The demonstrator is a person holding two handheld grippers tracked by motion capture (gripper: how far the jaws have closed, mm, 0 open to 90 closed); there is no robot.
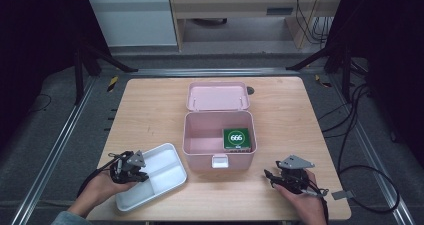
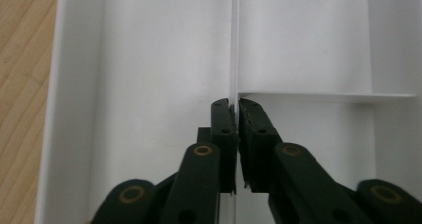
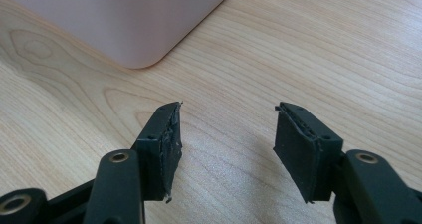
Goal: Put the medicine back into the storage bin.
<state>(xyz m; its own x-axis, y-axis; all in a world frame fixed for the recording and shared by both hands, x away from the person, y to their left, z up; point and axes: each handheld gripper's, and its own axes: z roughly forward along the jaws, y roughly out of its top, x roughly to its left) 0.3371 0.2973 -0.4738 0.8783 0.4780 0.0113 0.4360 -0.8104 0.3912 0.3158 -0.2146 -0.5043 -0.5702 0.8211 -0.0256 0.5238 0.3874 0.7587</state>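
At the lower left of the high view, the left gripper [image 2: 234, 104] is clamped on the divider wall of the white tray [image 1: 167, 172] on the worktop [image 1: 150, 115]; the right gripper [image 3: 226, 134] hangs released beside the pink box [image 1: 200, 135].

tray [image 2: 149, 59] cut off by edges

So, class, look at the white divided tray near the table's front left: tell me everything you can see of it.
The white tray looks like smooth, matte plastic, a shallow rectangle with rounded corners and a raised rim. Thin dividing walls split it into compartments, with nothing visible in them. It lies flat on the wooden table, turned at an angle, just left of the pink box. The left gripper is shut on one of its thin dividing walls, the pads pressing it from both sides.
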